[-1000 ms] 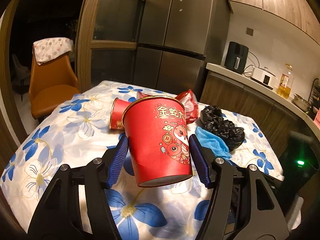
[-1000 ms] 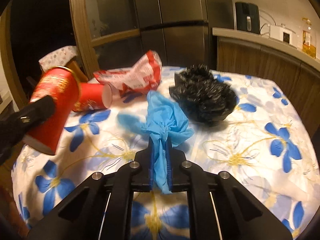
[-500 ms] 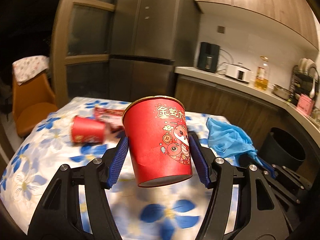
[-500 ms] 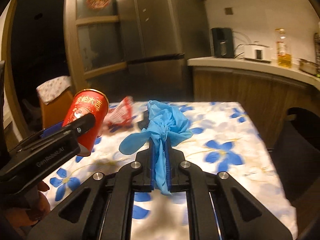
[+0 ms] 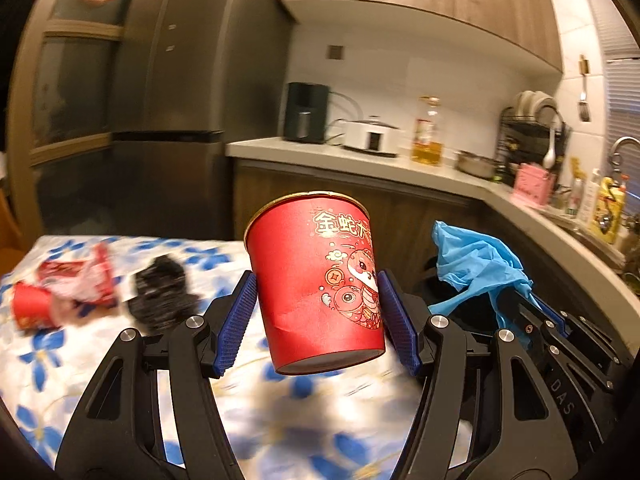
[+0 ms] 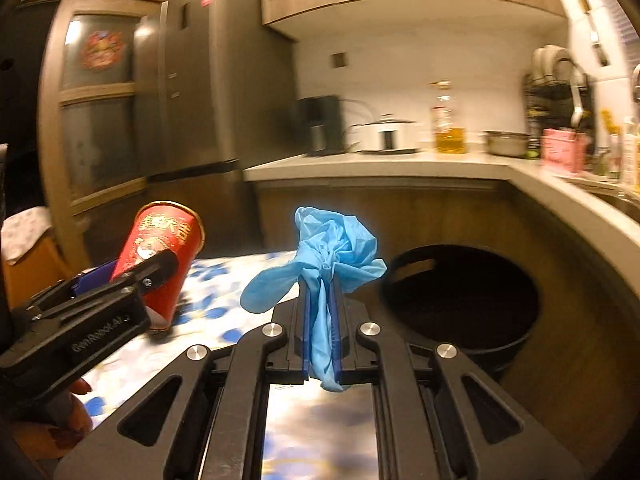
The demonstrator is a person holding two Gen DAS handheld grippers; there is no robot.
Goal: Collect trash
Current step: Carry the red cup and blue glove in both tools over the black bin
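Observation:
A tall red paper cup (image 5: 320, 280) with gold lettering hangs upright above the floral tablecloth (image 5: 80, 360), and my left gripper (image 5: 318, 304) is shut on its sides. The same cup (image 6: 160, 256) shows at the left of the right wrist view. My right gripper (image 6: 320, 320) is shut on a crumpled blue glove (image 6: 324, 256), held off the table's right edge beside a black round bin (image 6: 460, 296). The glove (image 5: 476, 264) also appears right of the cup. On the table lie a small red cup (image 5: 30, 308), a red wrapper (image 5: 80, 280) and a black crumpled bag (image 5: 160, 292).
A kitchen counter (image 6: 400, 164) curves behind and to the right, carrying an oil bottle (image 6: 448, 120), a white cooker (image 6: 384, 132) and a dish rack (image 5: 532, 128). A tall fridge (image 6: 216, 80) stands behind the table. A person's hand (image 6: 60, 412) holds the left gripper.
Both grippers swung right and rose, carrying the red cup and blue glove away from the table's middle toward its right edge; the bin came into view. The trash left on the table shifted to the left.

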